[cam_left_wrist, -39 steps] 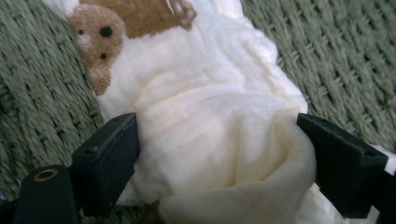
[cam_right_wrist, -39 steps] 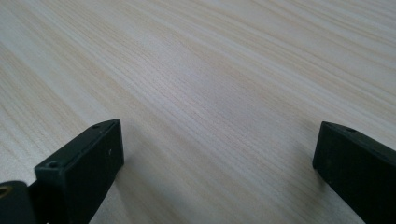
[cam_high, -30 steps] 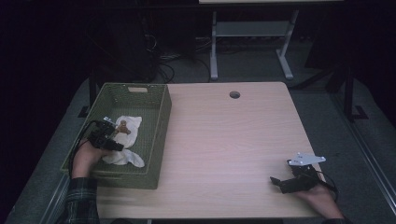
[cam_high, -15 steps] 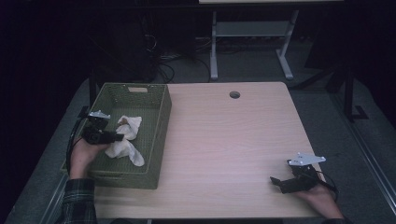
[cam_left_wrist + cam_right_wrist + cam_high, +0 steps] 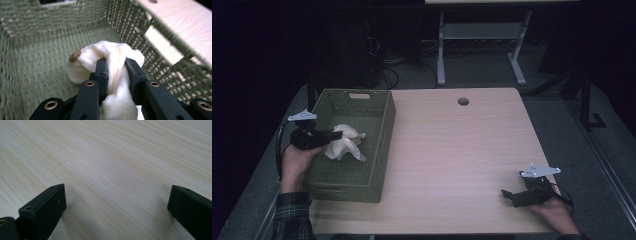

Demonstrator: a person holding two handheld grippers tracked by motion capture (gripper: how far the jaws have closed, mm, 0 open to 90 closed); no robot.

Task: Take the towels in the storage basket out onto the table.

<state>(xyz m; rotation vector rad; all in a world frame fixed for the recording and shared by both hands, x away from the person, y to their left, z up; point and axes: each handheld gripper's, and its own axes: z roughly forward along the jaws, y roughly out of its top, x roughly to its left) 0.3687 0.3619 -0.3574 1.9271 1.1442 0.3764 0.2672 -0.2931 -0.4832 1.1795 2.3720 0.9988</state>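
Observation:
A white crumpled cloth (image 5: pixel 346 144) with a brown spot hangs inside the green woven basket (image 5: pixel 388 125) at the table's left. My left gripper (image 5: pixel 337 135) comes in over the basket's left wall, and its jaws have just been closing on the cloth. In the left gripper view the cloth (image 5: pixel 110 51) bulges between both pads of my left gripper (image 5: pixel 117 63), above the basket's floor (image 5: pixel 37 57). My right gripper (image 5: pixel 508 194) rests low on the table's near right corner. It stands open in the right gripper view (image 5: pixel 116 195), with bare wood between its jaws.
The light wooden table (image 5: pixel 452 145) has a round cable hole (image 5: pixel 463 101) near its far edge. A white desk frame (image 5: pixel 482 40) and cables stand on the dark floor behind. The basket's right wall (image 5: pixel 160 42) stands close to the held cloth.
My left gripper has risen and drawn back toward the basket's left wall, lifting the cloth off the basket's floor. The right gripper has stayed in place.

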